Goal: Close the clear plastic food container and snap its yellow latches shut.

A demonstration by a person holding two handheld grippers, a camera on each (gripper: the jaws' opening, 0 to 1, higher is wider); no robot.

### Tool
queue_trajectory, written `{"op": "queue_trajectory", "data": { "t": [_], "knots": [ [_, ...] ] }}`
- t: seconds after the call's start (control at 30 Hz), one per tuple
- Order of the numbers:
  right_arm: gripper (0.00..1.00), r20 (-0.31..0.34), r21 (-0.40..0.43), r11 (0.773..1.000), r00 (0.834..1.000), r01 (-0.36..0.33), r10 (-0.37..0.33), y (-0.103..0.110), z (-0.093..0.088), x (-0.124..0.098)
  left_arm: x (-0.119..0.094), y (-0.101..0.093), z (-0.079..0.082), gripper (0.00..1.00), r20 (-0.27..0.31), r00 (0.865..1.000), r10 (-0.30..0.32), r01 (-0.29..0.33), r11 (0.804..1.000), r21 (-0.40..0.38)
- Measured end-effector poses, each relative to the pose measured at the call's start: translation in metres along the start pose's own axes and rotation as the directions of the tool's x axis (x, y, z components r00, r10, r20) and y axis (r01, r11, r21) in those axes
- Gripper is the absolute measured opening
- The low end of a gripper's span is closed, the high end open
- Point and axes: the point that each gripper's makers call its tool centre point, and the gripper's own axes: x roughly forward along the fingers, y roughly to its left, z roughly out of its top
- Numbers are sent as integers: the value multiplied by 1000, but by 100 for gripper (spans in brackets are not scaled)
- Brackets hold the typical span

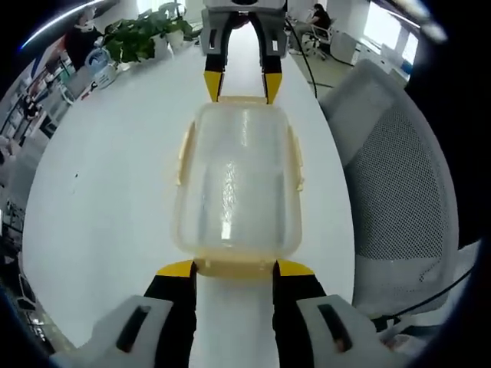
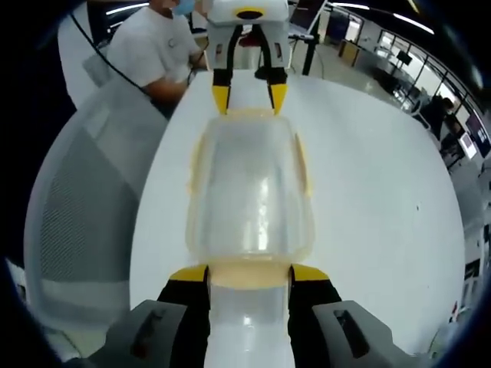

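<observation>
I have the clear container (image 1: pixel 236 180) lying lid-on near the table's (image 1: pixel 107 199) long edge beside the mesh chair (image 1: pixel 399 184), its long axis running straight between my two tongs. The left tongs (image 1: pixel 234 270) and right tongs (image 2: pixel 248 272) are spread, tips touching the opposite yellow end latches (image 1: pixel 234 266), apparently to press them shut.

The left gripper (image 1: pixel 234 270) and right gripper (image 2: pixel 249 274) are facing each other from opposite ends, each holding its yellow-tipped fingers (image 1: pixel 178 270) spread apart, tips resting level near the table.
</observation>
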Motion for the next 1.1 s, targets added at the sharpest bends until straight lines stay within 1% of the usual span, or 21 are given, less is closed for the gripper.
{"op": "queue_trajectory", "data": {
  "t": [0.23, 0.9, 1.1],
  "knots": [
    [38, 0, 13, 1000, 1000, -3, 3, 1, -10, -5, 6, 0, 10, 37, 1, 1000, -5, 5, 1000, 3],
    [38, -24, 7, 1000, 1000, -4, 4, -1, -40, -15, 18, -1, 37, 37, 20, 999, -25, 25, 1000, -9],
    [38, -28, 6, 1000, 1000, -6, 6, 0, -46, -19, 23, -2, 44, 37, 14, 1000, -28, 28, 1000, -11]
  ]
}}
